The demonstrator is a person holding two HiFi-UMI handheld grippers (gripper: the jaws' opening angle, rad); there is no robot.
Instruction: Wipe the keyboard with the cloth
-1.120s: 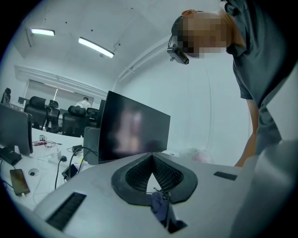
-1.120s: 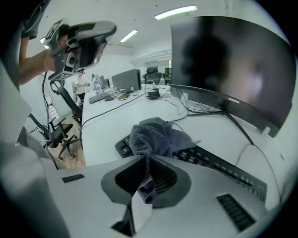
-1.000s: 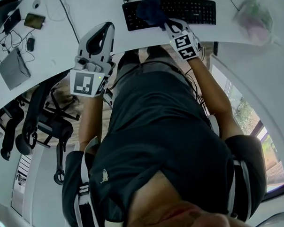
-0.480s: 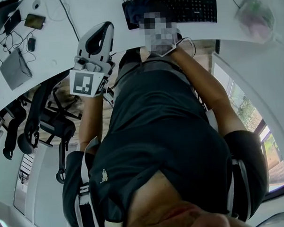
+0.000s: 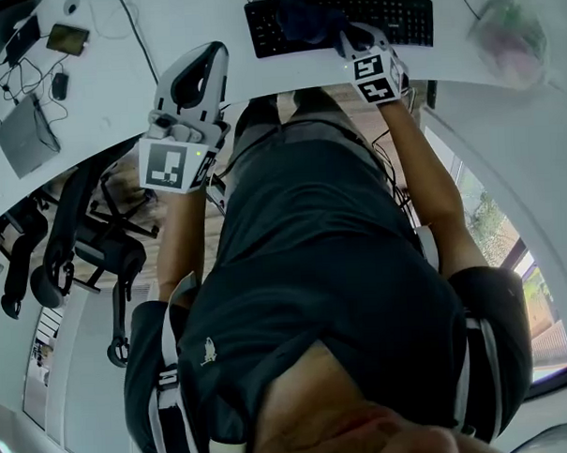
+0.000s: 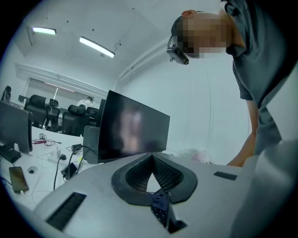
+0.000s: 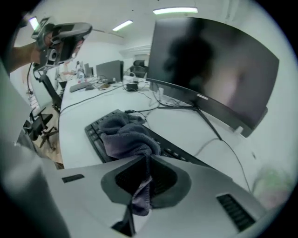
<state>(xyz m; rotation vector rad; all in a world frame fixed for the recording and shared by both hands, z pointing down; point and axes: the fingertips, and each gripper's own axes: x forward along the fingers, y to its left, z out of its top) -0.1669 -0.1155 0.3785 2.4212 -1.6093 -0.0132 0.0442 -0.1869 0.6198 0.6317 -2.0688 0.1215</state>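
Grey-blue terry cloth sat pinched in the right gripper's jaws, bunched just ahead on the black plastic keyboard. It had slid rightward along the keys, so wiping was probably underway. Left gripper idled, jaws together, empty.

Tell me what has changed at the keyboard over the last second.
The right gripper, shut on the cloth, dragged it toward the left end of the keyboard in the head view. It then pulled it back right, ending slightly farther right than a second ago. Nothing was grasped or released. The left gripper stayed where it was, shut and empty, and the keyboard did not shift.
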